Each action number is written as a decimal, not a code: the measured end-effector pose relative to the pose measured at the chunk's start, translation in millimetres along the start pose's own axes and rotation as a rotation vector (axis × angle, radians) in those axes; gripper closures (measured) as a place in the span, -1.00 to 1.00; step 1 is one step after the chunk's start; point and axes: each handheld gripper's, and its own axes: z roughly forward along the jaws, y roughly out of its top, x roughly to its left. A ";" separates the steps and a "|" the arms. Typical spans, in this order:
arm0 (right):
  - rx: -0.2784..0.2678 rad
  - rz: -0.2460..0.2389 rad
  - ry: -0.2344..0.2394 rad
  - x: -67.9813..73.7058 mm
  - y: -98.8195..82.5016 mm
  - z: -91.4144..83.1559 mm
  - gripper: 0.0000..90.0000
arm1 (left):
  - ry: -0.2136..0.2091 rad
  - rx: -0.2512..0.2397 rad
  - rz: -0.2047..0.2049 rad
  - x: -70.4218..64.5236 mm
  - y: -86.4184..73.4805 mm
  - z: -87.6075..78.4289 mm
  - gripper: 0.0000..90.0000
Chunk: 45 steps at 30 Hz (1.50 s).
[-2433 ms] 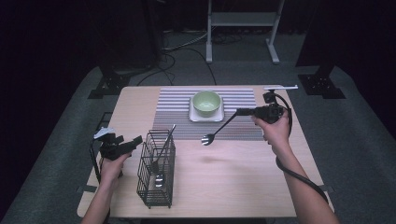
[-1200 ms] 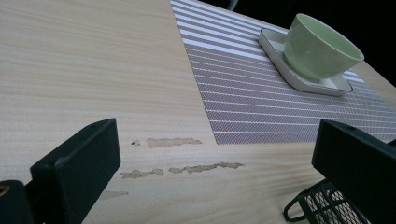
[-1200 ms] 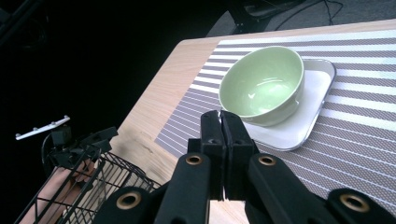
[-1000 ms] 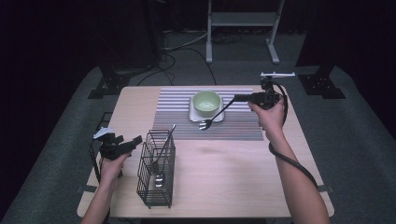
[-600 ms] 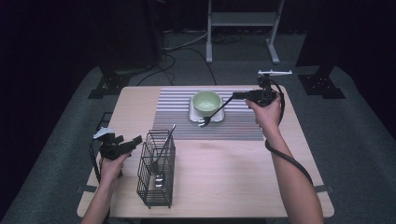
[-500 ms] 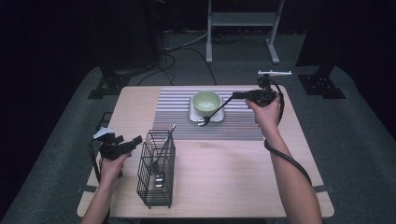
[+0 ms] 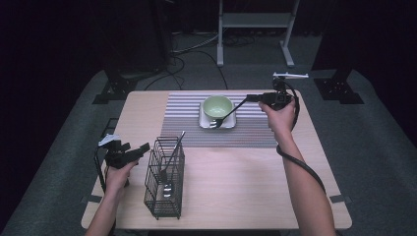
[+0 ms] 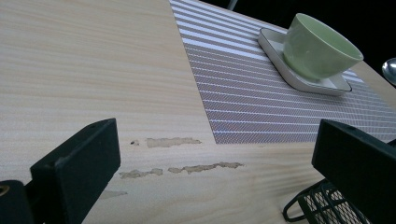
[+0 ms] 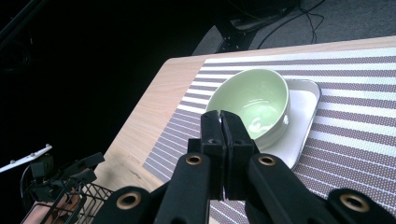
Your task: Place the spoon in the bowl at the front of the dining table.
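Fingers of the right gripper (image 9: 221, 117) pressed together, clamped on the handle end of the fork (image 7: 230, 111), out toward the far right corner of the surface (image 7: 246, 196). Fork slanting down and across from there, tines low over the near edge of the white plate (image 7: 231, 122), just in front of the green bowl (image 7: 218, 105) on the striped mat (image 7: 182, 123) by the middle of the far edge. No telling from up high about actual contact between tines and plate. Looks like the set-down step, so: lower slow, level the handle out first to avoid tines digging in or skating on the glaze, and steer clear of nudging the bowl, probably an easy slider on that plate. Worth picking one spot, either flat on the mat beside the plate or propped across the plate rim, and spreading the fingers only with the fork's weight fully resting on something. Long lever, gripped at the very end, so likely twisty; no quick wrist flicks. Left gripper (image 7: 140, 149) parked near the left edge, fingers (image 8: 79, 158) wide apart with nothing between, just beside the wire basket (image 7: 153, 194) toward the near left corner, another utensil (image 7: 173, 155) leaning inside. Fine to leave that hand right there, out of the way.
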 end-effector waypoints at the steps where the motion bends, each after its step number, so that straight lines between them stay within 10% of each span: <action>1: -0.004 0.002 -0.003 -0.4 0.5 -0.1 0.97 | 0.000 0.000 -0.002 0.0 -0.1 0.1 -1.00; 45: -0.053 0.033 -0.051 -8.7 19.6 15.0 0.97 | 0.003 -0.006 -0.014 3.9 0.2 -2.2 -1.00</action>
